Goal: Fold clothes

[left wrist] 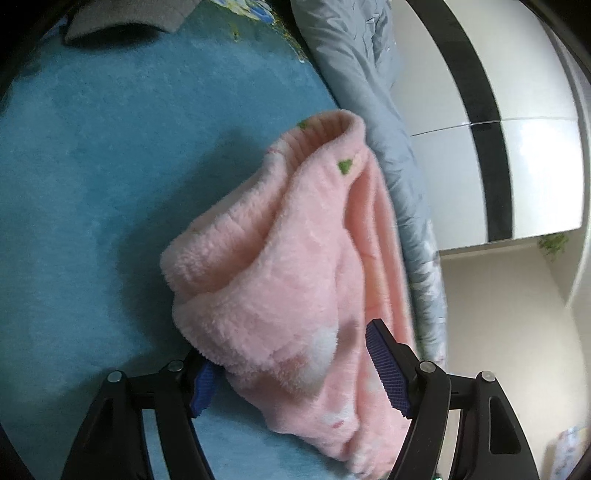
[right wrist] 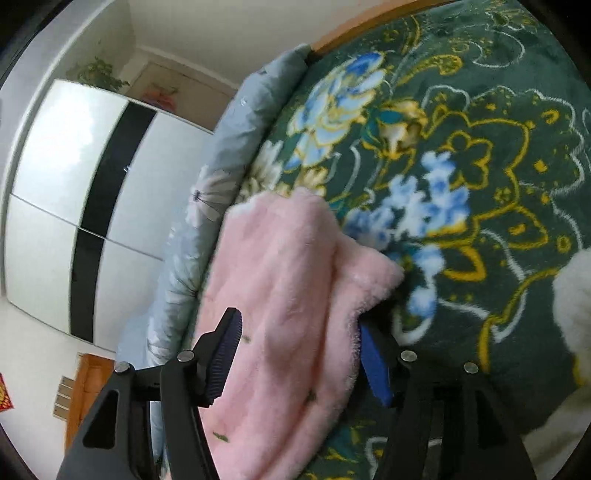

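Note:
A fluffy pink garment [left wrist: 280, 266] with small green marks lies bunched on a blue blanket [left wrist: 92, 184] in the left wrist view. My left gripper [left wrist: 288, 343] is open and straddles its near end; the right pad's [left wrist: 388, 369] ridged face shows bare, and the left pad is half hidden behind the fleece. In the right wrist view the same pink garment [right wrist: 280, 280] rests on a dark green flowered blanket [right wrist: 480, 166]. My right gripper [right wrist: 299, 321] is open around the fleece, both blue pads [right wrist: 373, 365] standing off it.
A grey-blue quilt [left wrist: 369, 92] runs along the bed's edge beside the garment, also the grey-blue quilt [right wrist: 229, 155] in the right view. Behind it stands a white wardrobe [right wrist: 55, 166] with a black stripe. A grey cloth [left wrist: 122, 22] lies far off; something white [right wrist: 572, 302] sits at right.

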`<state>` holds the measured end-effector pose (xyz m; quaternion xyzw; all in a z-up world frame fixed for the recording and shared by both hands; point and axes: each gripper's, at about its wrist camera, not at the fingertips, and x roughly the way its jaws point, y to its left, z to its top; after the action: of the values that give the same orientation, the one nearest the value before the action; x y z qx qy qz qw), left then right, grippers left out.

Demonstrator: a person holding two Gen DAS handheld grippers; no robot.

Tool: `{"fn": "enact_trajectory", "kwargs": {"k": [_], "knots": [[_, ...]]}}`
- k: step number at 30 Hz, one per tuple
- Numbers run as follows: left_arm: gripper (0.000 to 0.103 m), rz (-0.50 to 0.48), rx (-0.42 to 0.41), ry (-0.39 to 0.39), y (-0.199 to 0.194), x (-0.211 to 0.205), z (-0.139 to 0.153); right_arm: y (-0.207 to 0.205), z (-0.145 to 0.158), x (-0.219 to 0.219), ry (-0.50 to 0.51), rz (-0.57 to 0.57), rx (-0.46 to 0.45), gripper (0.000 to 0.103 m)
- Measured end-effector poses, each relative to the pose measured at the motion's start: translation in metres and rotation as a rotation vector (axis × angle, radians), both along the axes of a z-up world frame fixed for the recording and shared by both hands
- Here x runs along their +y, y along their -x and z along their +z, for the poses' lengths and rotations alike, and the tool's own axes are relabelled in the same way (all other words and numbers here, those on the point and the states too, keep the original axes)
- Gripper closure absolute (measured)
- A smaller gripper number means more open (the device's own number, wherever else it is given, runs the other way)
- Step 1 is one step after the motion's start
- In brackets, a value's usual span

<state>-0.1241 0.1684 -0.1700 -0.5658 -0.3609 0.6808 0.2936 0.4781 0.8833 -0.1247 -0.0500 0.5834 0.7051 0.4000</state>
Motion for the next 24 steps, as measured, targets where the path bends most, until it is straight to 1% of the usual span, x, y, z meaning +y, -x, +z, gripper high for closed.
{"fn": "enact_trajectory", "kwargs": {"k": [1,2,3,4,5,6,7,8,10,13,17,19,22,24], "knots": [[0.028,-0.001,0.001,0.003,0.001,0.0,0.0,0.001,0.001,0.0,-0.002,-0.005,0.0,0.054],[0.028,-0.001,0.004,0.012,0.001,0.0,0.0,0.003,0.001,0.001,0.005,-0.006,-0.019,0.067],[0.028,0.001,0.005,0.016,0.002,0.002,-0.001,0.005,0.001,0.001,0.015,-0.006,-0.045,0.073],[0.029,0.006,0.005,0.018,0.002,0.003,-0.001,0.007,0.001,0.002,0.026,-0.006,-0.072,0.082],[0.033,0.02,0.004,0.016,0.002,0.003,-0.002,0.008,0.001,0.002,0.036,-0.009,-0.087,0.088],[0.049,0.035,0.008,0.024,0.002,0.002,-0.003,0.007,0.001,0.002,0.043,-0.013,-0.091,0.088],[0.072,0.049,0.01,0.03,0.001,-0.001,-0.003,0.006,0.002,0.0,0.042,-0.015,-0.089,0.09],[0.079,0.06,0.012,0.026,0.001,-0.006,-0.001,0.004,0.004,-0.002,0.038,-0.016,-0.086,0.091],[0.085,0.081,0.014,0.017,0.001,-0.017,0.003,0.001,0.012,-0.005,0.021,-0.008,-0.07,0.091],[0.088,0.105,0.034,-0.017,0.0,-0.036,0.014,-0.005,0.029,-0.013,-0.013,0.014,-0.037,0.092],[0.088,0.098,0.08,-0.078,-0.007,-0.065,0.038,-0.012,0.052,-0.032,-0.076,0.068,-0.032,0.092],[0.088,0.094,0.101,-0.101,-0.013,-0.08,0.049,-0.019,0.057,-0.044,-0.095,0.093,-0.021,0.092],[0.088,0.105,0.149,-0.098,-0.021,-0.085,0.063,-0.033,0.057,-0.066,-0.094,0.135,0.011,0.092],[0.088,0.127,0.178,-0.074,-0.027,-0.108,0.068,-0.043,0.052,-0.08,-0.09,0.162,0.008,0.092]]}}
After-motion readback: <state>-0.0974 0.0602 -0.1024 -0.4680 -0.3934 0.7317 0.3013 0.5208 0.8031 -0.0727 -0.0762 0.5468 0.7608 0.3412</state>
